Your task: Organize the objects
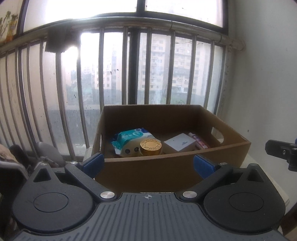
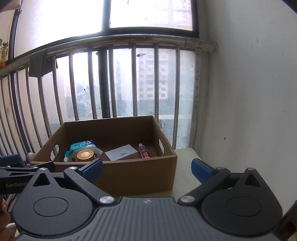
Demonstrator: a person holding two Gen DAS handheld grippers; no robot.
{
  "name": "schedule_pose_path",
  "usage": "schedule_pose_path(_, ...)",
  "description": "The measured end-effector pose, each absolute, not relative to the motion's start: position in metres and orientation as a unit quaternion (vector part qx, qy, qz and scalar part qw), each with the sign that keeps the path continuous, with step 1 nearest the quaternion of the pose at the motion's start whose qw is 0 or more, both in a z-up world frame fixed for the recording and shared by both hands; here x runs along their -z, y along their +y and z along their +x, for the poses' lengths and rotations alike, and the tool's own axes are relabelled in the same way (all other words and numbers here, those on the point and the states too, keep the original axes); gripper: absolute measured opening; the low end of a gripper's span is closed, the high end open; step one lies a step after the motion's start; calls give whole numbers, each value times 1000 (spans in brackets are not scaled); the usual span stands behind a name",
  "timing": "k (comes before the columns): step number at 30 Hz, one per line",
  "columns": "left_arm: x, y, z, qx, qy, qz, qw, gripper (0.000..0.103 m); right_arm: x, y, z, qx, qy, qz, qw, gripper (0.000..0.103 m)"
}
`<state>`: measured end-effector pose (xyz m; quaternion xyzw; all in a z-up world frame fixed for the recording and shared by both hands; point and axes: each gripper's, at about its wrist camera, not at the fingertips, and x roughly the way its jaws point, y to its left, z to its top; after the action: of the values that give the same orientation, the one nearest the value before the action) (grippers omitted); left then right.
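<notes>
Right wrist view: your left tongs [image 1: 148, 163] and right tongs [image 2: 146, 166] hung spread, empty, before the box [image 2: 137, 178]; its jar [image 2: 85, 155] looked rigid, slick — grip its sides.

Daylight floods through the far window [image 1: 148, 11], blown out at top; the near foreground sits dim, edges bowed by fisheye.
</notes>
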<state>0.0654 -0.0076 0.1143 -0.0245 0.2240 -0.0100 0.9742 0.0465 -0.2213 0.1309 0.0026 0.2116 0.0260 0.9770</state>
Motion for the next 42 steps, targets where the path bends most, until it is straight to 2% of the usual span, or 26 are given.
schedule_pose_path(6, -106, -9, 77, -39, 244, -9, 969, 103, -117, -211, 72, -57, 247, -9, 967, 103)
schedule_pose_path(17, -103, -20, 102, -56, 289, -20, 955, 103, -108, -211, 106, -66, 258, -10, 964, 103)
schedule_pose_path(42, -104, -34, 111, -62, 299, 3, 952, 103, -94, -211, 132, -78, 293, -17, 953, 103)
